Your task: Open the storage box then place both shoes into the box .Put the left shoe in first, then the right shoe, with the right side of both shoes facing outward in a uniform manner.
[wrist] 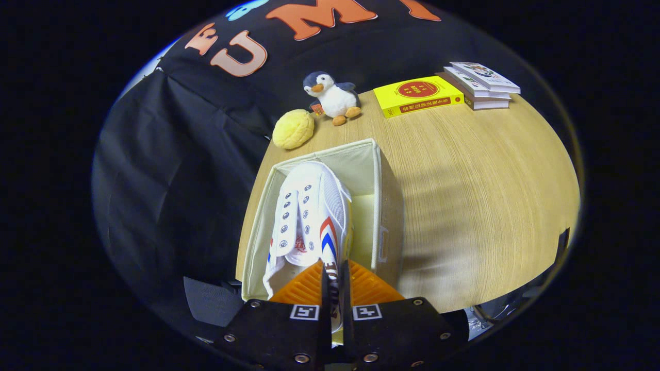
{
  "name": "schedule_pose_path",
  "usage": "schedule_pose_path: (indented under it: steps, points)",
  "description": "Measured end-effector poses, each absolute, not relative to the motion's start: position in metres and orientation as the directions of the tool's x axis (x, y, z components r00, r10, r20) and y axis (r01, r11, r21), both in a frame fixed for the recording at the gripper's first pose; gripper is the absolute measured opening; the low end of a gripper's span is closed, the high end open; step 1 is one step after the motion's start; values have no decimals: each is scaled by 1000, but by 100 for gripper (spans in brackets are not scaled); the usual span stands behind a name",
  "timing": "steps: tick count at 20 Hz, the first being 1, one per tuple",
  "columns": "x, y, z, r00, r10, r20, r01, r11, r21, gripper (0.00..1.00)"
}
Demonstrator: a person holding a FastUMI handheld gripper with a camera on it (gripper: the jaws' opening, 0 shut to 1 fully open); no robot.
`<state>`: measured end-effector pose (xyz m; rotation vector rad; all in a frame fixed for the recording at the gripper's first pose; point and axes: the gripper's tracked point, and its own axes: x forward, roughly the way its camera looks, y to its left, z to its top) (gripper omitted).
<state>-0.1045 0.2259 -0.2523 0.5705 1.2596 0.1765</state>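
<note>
Shoe [309,216], white with red and blue stripes on its side and its lace eyelets showing, hangs toe-forward over the open storage box [384,206], with its front reaching in toward the box's far wall. The hand-held gripper [335,281] is clamped on the shoe's heel collar, both fingers pressed close with only a thin strip of the shoe's rim between them. The box is a cream fabric bin with its top already open, and the part of its inside that shows beside the shoe looks bare, so my reading is that this is the first shoe going in; whether it is the left one I cannot tell for sure. The striped side faces the box's wall on the side away from the black cloth. The next move calls for lowering the shoe until its sole rests on the box floor, keeping it tight to one wall so room is left for the second shoe, then parting the fingers and lifting clear of the rim.

Around the box lies a pale wood-grain tabletop [490,196]. Beyond the box sit a yellow round plush [293,129], a penguin toy [332,97], a yellow book [417,96] and a small stack of books [482,85]. Black cloth closes off the booth behind.
</note>
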Motion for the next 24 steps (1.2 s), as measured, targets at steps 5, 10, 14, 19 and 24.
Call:
schedule_pose_path:
  steps: [5, 10, 14, 19, 24]
  points:
    - [-95, 233, -247, 351, 416, -839, 85, 878, 471, 31]
    - [-64, 199, -213, 478, 408, -778, -9, 888, 460, 40]
    - [-32, 146, -175, 641, 310, -702, -14, 919, 393, 61]
    - [-5, 70, -138, 785, 140, -604, 34, 963, 268, 80]
    - [9, 15, -86, 895, 46, -444, 59, 974, 220, 95]
